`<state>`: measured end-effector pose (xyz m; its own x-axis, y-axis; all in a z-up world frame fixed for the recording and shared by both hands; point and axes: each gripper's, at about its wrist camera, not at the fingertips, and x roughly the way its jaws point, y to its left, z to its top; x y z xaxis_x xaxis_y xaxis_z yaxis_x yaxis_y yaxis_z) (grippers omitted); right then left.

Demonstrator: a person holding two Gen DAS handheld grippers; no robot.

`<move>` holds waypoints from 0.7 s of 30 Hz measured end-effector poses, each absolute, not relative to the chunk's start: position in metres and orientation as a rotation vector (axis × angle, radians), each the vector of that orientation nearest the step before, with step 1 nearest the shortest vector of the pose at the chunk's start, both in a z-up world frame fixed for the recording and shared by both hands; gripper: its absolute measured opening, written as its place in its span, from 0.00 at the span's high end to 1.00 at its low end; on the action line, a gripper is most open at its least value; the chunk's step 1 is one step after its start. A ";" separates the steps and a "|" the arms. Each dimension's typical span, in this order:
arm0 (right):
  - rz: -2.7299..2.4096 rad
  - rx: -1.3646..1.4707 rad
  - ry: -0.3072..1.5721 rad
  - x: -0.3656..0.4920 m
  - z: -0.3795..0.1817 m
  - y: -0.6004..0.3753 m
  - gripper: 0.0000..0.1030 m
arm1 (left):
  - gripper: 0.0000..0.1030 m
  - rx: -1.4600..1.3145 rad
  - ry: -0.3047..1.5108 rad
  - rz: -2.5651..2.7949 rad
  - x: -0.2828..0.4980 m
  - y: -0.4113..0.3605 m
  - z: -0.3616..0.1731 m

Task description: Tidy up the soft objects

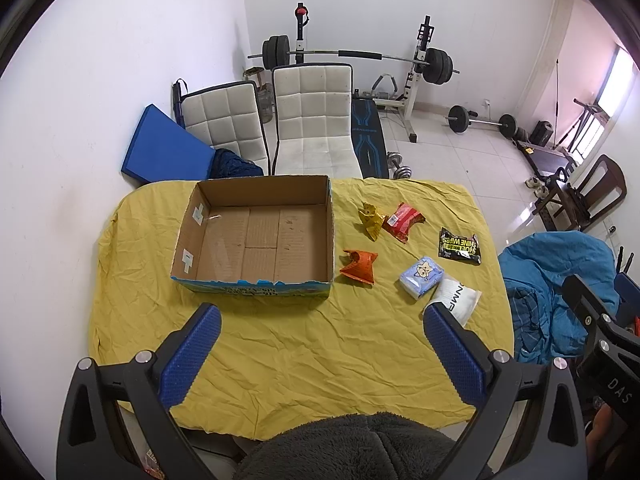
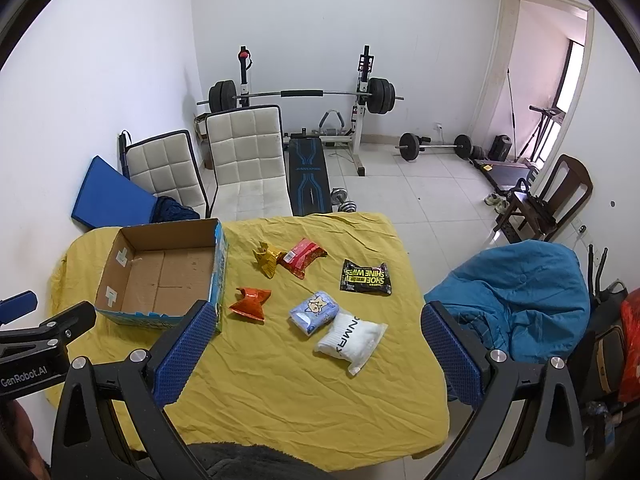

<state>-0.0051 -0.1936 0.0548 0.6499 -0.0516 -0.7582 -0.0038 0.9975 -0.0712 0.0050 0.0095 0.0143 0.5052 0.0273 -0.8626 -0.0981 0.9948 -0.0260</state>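
An open empty cardboard box (image 1: 256, 236) (image 2: 160, 276) sits on the yellow-covered table (image 1: 304, 344) (image 2: 304, 380). To its right lie several soft packets: orange (image 1: 359, 266) (image 2: 250, 301), yellow (image 1: 372, 218) (image 2: 266, 261), red (image 1: 403, 220) (image 2: 303, 257), black wipes pack (image 1: 459, 245) (image 2: 367, 277), light blue tissue pack (image 1: 421, 276) (image 2: 314, 311) and white pack (image 1: 458, 300) (image 2: 352, 342). My left gripper (image 1: 320, 316) is open and empty above the table's near side. My right gripper (image 2: 316, 320) is open and empty, hovering over the blue and white packs.
Two white chairs (image 1: 312, 120) and a weight bench with barbell (image 1: 360, 56) stand behind the table. A blue jacket (image 2: 516, 300) hangs over a chair at the right. A dark fuzzy garment (image 1: 352, 448) lies at the near edge.
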 end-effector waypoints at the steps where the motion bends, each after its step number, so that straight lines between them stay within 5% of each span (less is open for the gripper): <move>1: -0.028 -0.068 0.864 -0.005 0.055 -0.193 0.00 | 0.00 -0.077 1.039 0.074 0.005 0.010 0.015; 21: -0.019 -0.061 0.860 -0.006 0.058 -0.194 0.00 | 0.00 -0.062 1.030 0.078 0.000 0.008 0.018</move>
